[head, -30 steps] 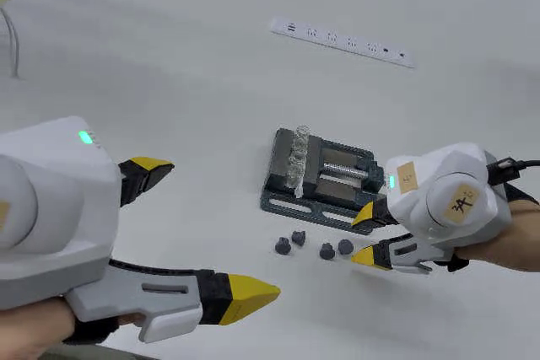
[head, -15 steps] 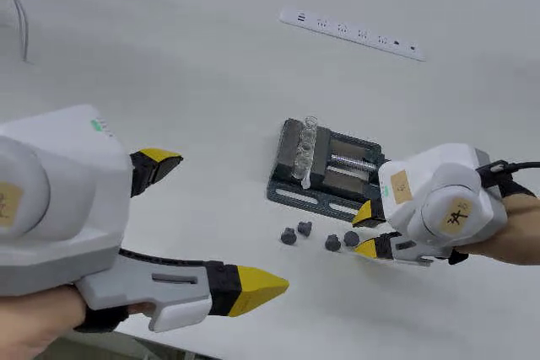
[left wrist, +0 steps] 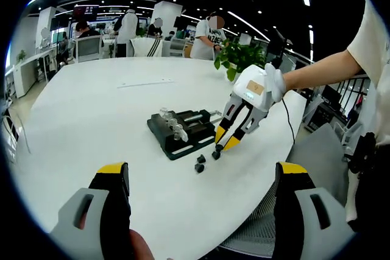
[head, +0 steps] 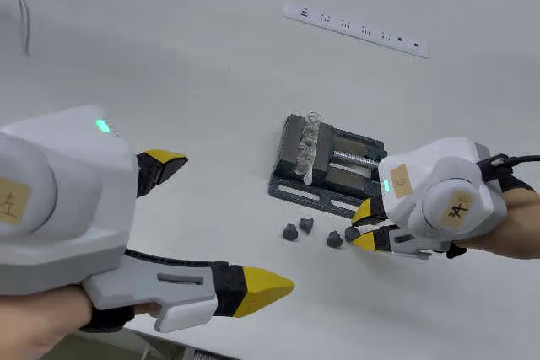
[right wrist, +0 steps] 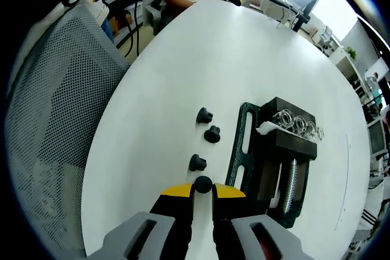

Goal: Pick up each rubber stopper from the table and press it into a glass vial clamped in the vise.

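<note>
Right gripper (head: 364, 227) has dropped and its jaws have drawn in since a second ago, when they stood wider just beside the row. Now narrow, its yellow tips pinch one rubber stopper (head: 352, 233) from both sides; the right gripper view shows that stopper (right wrist: 203, 182) dark and round at the very ends of the jaws, sitting on the table (head: 169, 56). Three more stoppers (head: 306, 225) lie loose in a ragged row to the side of it, apart from one another, all just in front of the vise (head: 325, 176). Vise is dark metal, flat on the table, its screw bare. Glass vials (head: 309, 147) stand upright in a line clamped between its jaws, mouths open, as the right gripper view confirms (right wrist: 298, 123). Left gripper (head: 219, 223) is held near the table's front edge, well apart from the work, jaws wide and holding nothing. From the left gripper view the right gripper (left wrist: 224, 143) points down at the stoppers beside the vise (left wrist: 180, 129). White power strip (head: 356, 29) lies far beyond the vise.
</note>
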A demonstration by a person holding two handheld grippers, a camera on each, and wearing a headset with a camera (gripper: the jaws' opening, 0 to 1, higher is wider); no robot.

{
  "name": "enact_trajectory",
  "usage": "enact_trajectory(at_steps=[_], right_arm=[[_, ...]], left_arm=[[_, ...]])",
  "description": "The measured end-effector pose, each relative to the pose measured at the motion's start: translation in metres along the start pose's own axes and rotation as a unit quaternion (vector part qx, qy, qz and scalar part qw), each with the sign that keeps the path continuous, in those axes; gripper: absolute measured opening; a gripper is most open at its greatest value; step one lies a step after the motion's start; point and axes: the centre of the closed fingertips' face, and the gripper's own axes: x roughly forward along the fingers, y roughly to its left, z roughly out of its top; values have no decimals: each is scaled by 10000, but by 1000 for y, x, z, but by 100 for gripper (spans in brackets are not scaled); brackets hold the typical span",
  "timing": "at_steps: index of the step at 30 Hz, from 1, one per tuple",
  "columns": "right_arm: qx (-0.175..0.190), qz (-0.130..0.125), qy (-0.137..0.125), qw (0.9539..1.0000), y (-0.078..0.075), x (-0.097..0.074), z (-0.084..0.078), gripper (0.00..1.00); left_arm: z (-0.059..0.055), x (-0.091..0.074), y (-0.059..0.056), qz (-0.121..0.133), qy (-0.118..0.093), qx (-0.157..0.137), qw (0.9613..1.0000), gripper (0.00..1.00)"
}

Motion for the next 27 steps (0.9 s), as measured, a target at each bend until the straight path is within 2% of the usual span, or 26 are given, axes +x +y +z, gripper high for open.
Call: enact_trajectory(at_steps=[3,27], right_arm=[[-13,12,0,10000,0,0,0,10],[-47,246,95,9996,5,0,1,8]], left_arm=[[0,0,0,-2,-5,-21,10000,99],[-4,0,-4,-14,-42,-183,9998,99]])
